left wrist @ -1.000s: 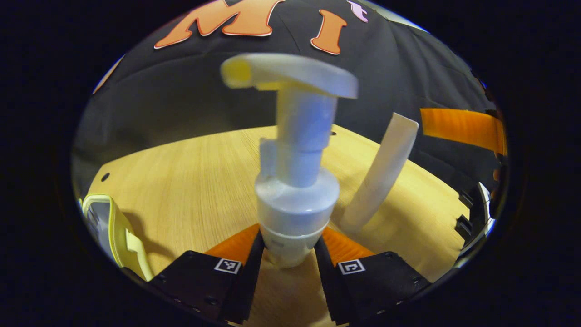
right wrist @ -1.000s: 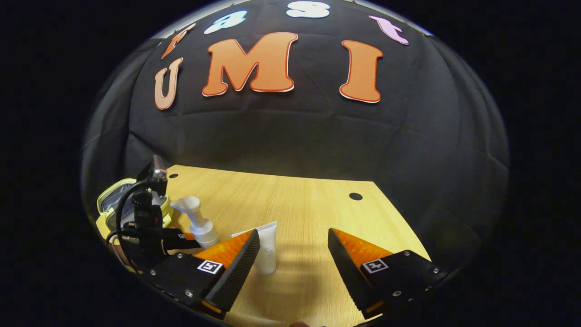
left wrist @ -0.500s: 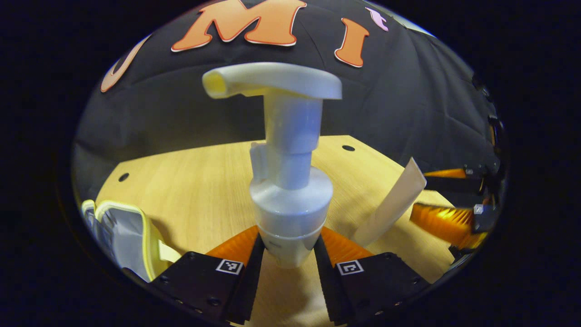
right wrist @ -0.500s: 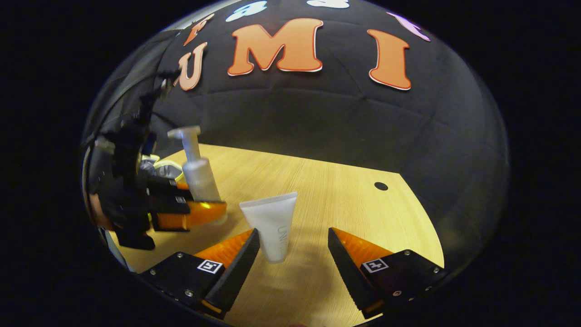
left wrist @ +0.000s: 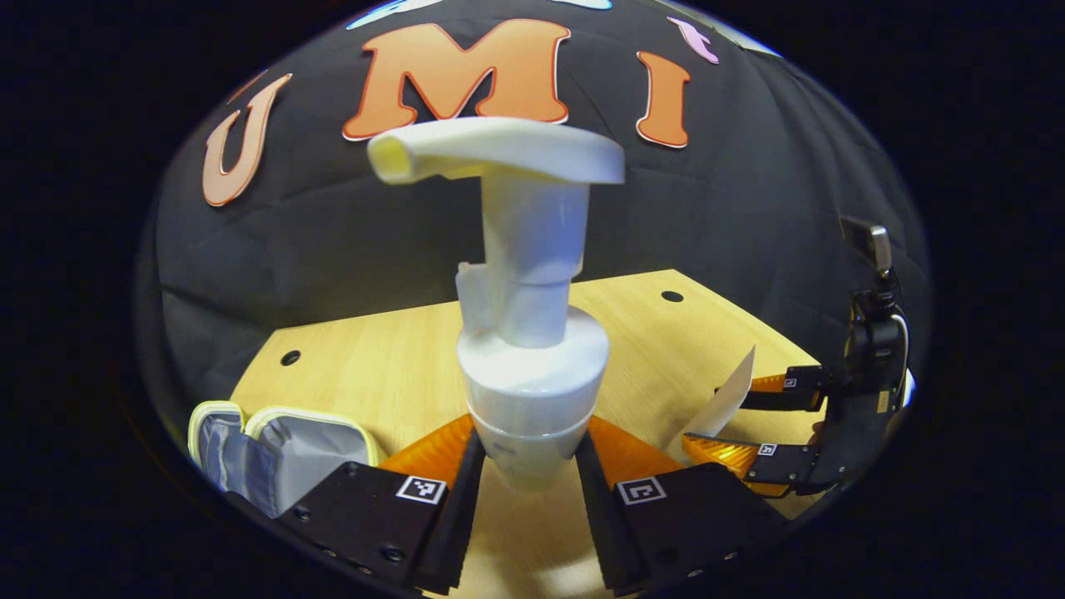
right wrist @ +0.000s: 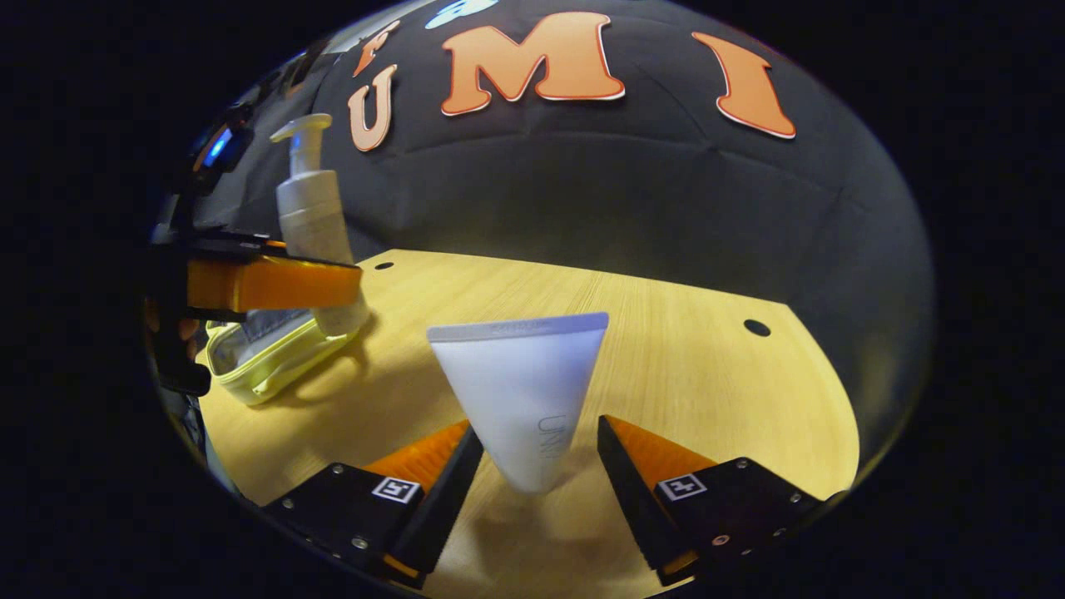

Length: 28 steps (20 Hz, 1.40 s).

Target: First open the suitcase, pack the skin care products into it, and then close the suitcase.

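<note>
**Pump bottle and tube at the two grippers**

The open suitcase (left wrist: 274, 453) is seen lying low on the table (left wrist: 374, 374). The pump bottle (left wrist: 528, 358) is clamped upright in the left gripper (left wrist: 528, 466). The white tube (right wrist: 528, 399) is framed by the right gripper (right wrist: 532, 478), fingers narrowed; contact cannot be told. The tube's flat face is shown in the right gripper view.

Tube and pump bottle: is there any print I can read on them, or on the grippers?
Tube: faint grey vertical print low on its front, too small and partly hidden to read.
Pump bottle: no print seen.
Left gripper and right gripper: square coded markers on the fingers, no words or numbers.
</note>
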Tool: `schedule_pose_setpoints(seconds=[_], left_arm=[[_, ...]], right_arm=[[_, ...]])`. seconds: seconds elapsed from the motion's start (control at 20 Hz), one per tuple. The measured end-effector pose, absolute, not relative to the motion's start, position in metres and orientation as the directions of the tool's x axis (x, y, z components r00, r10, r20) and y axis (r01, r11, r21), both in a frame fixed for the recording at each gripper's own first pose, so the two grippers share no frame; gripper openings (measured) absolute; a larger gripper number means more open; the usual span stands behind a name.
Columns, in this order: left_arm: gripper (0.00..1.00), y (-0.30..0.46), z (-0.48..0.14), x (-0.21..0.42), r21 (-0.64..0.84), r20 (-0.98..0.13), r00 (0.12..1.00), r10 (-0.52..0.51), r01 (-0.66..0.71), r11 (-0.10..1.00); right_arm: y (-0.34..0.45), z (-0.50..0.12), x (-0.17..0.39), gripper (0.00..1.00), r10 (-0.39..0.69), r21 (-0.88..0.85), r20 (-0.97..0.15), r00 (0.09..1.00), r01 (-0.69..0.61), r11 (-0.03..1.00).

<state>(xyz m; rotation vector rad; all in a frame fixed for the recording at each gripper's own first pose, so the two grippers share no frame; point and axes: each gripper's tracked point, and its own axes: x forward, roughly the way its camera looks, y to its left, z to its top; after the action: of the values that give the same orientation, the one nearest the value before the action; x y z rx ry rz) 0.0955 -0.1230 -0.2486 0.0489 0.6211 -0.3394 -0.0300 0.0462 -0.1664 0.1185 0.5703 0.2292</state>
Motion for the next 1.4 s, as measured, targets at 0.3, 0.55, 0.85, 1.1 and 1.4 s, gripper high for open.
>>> schedule_pose_setpoints(seconds=[0.3, 0.55, 0.85, 1.1, 1.4], left_arm=[[0.6, -0.065, -0.236, 0.076, -0.043, -0.601, 0.779, -0.177, 0.19, 0.981], [0.6, -0.01, -0.23, 0.063, -0.006, -0.604, 0.79, -0.102, 0.124, 0.992], [0.6, 0.064, -0.232, 0.048, 0.021, -0.638, 0.766, -0.074, 0.113, 0.993], [0.6, 0.112, -0.257, 0.032, 0.033, -0.721, 0.688, -0.08, 0.15, 0.988], [0.6, 0.142, -0.296, 0.018, -0.006, -0.828, 0.55, -0.109, 0.185, 0.983]], right_arm=[[0.055, -0.164, -0.035, 0.57, 0.286, 0.208, -0.534, 0.796, -0.205, 0.957], [0.064, -0.146, -0.033, 0.61, 0.295, 0.201, -0.517, 0.804, -0.221, 0.954], [0.088, -0.119, -0.028, 0.61, 0.313, 0.202, -0.477, 0.821, -0.244, 0.949], [0.119, -0.099, -0.019, 0.61, 0.349, 0.221, -0.439, 0.828, -0.276, 0.935], [0.15, -0.092, -0.018, 0.61, 0.385, 0.22, -0.442, 0.81, -0.318, 0.922]])
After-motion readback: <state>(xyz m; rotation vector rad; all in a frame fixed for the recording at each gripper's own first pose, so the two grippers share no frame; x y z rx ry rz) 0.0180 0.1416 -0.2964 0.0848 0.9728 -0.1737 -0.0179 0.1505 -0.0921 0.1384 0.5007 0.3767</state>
